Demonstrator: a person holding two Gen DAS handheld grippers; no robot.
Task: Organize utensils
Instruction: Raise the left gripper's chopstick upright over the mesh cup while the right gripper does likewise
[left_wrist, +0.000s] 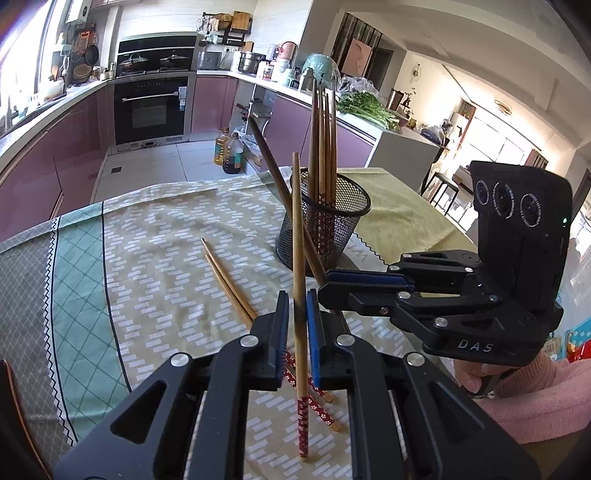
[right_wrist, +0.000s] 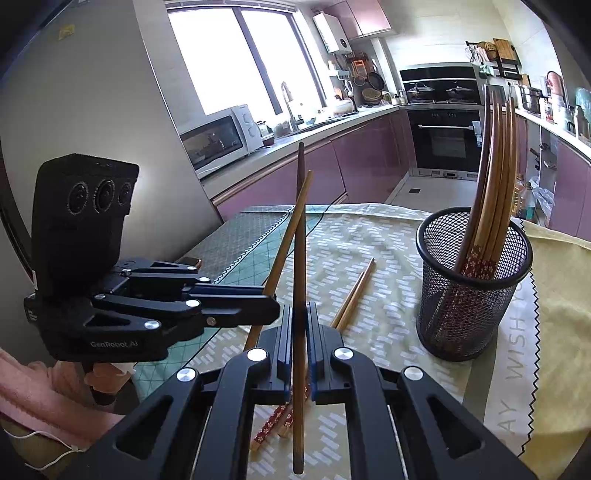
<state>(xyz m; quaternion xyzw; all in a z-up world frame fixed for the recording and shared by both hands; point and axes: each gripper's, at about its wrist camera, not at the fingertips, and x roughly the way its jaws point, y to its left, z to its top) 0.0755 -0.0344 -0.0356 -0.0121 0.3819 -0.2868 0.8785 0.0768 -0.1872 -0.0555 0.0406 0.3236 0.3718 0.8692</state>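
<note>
Kitchen with mauve cabinets, a built-in oven (left_wrist: 149, 110) and a bright window; in front, a tabletop (left_wrist: 155, 236) under a patterned cloth.

Mesh cup (left_wrist: 323, 221): black wire, upright on the cloth, holding several chopsticks (left_wrist: 323, 147) with red-patterned ends down.

Loose pair of chopsticks (left_wrist: 231, 282): flat on the cloth, left of the mesh cup and nearer the viewer, side by side.

Left hand-held gripper (left_wrist: 297, 317): jaws closed on one light chopstick (left_wrist: 298, 229), held near upright, red-patterned end low, in front of the mesh cup.

Right hand-held gripper (right_wrist: 300, 321): jaws closed on one dark chopstick (right_wrist: 300, 236), gripped near its lower end, tip slanting up past the mesh cup's left side.

The two held sticks cross each other. A pink sleeve (left_wrist: 532, 398) shows behind the right hand-held gripper.
</note>
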